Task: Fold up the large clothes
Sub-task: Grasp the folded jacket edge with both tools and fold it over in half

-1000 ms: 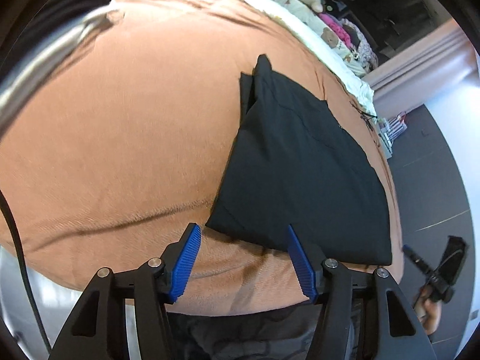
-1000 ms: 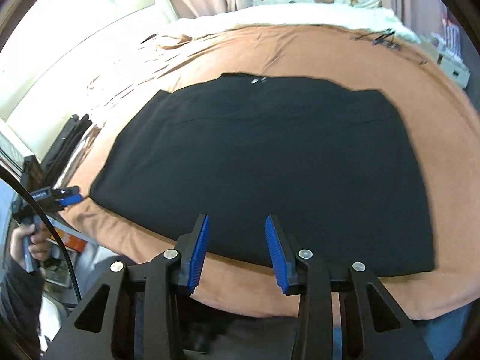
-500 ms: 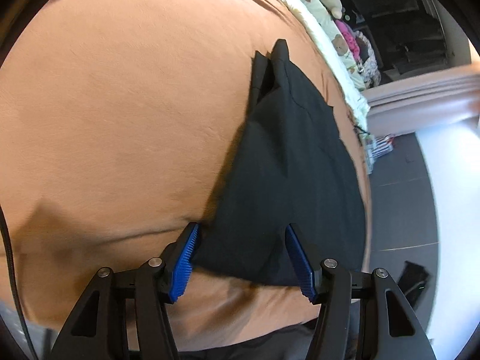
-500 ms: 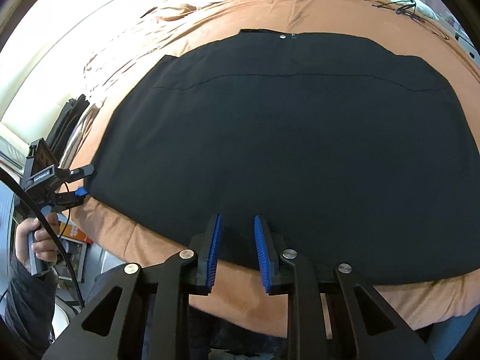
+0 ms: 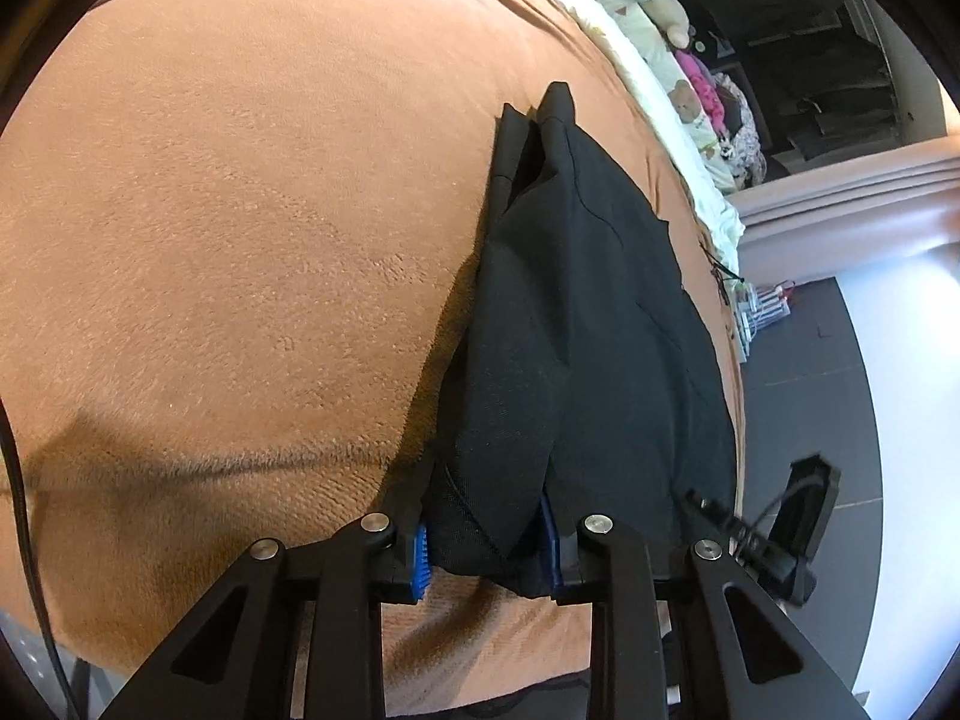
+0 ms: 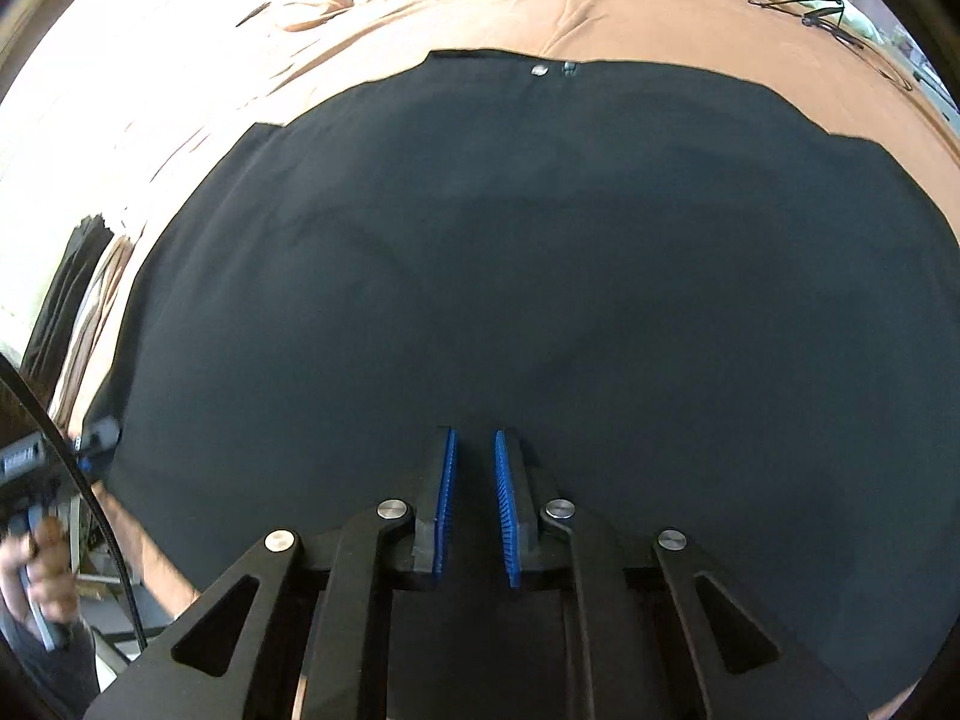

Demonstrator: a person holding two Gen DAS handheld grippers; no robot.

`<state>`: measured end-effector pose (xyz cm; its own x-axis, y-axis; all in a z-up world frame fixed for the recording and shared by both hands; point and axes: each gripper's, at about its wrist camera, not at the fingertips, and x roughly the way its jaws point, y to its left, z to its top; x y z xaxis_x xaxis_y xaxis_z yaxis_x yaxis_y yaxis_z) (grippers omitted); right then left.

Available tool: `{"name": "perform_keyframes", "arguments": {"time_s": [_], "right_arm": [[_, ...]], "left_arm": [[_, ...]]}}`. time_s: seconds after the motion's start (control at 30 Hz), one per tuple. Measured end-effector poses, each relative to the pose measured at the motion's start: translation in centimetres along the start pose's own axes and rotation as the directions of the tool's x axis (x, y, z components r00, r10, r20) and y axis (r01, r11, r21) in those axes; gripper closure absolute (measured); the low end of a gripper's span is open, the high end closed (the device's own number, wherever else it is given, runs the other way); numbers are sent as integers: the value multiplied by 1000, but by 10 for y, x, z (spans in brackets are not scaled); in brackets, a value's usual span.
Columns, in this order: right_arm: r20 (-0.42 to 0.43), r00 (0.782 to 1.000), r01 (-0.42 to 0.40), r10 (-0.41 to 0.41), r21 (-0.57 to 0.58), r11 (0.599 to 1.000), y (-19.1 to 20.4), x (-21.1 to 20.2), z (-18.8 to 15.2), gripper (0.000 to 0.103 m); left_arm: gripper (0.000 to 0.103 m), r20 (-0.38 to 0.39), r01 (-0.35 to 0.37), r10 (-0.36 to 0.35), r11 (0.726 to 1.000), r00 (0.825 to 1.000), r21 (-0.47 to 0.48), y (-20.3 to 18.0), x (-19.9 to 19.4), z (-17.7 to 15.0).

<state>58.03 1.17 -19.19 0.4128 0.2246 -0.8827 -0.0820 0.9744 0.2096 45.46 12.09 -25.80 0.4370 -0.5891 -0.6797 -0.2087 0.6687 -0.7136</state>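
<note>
A black folded garment (image 5: pixel 588 324) lies on a brown blanket (image 5: pixel 240 228) on a bed. My left gripper (image 5: pixel 485 546) is shut on the garment's near left corner, and the cloth bunches up between its blue pads. In the right wrist view the garment (image 6: pixel 540 252) fills most of the frame, with two metal fasteners at its far edge. My right gripper (image 6: pixel 474 501) sits over the garment's near edge with its jaws nearly closed, a narrow gap showing between the pads. Whether cloth is pinched between them cannot be told.
White bedding (image 5: pixel 660 108) and stuffed toys (image 5: pixel 690 90) lie at the far side of the bed. Dark floor (image 5: pixel 810 408) lies to the right. In the right wrist view my other hand and gripper (image 6: pixel 42 480) show at the left, and a cable (image 6: pixel 828 12) lies on the blanket.
My left gripper moved onto the garment's corner and closed on it, bunching the cloth. My right gripper moved forward over the near edge and its jaws narrowed.
</note>
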Motion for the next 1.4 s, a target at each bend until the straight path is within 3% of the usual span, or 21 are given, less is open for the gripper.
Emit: {"name": "perform_keyframes", "arguments": {"time_s": [0.5,0.77,0.87,1.03,1.2,1.4], "right_arm": [[53,995,-89,83,147,985,-58,48,94,97],[70,994,-89,80,145,985,-64,72,124,97],[113,992,-73,63,88,993,-61,75,125,97],[130,990,-66,59,51,997,-53,60,119,97],[178,978,-127,111,81,989,-65,24,108,97],[186,969,-175,162,56,983,-69,-21,86,92]], "left_arm": [[74,13,-71,72,996,997,-48,-5,5,-3],[75,33,-96,98,993,995,-66,-6,7,-4],[76,48,-95,98,994,994,-53,-7,7,-6],[83,45,-48,50,998,998,-43,-9,-1,-7],[89,90,-14,11,1000,996,24,-33,-17,-5],[90,150,116,-130,988,980,100,-74,-33,-1]]}}
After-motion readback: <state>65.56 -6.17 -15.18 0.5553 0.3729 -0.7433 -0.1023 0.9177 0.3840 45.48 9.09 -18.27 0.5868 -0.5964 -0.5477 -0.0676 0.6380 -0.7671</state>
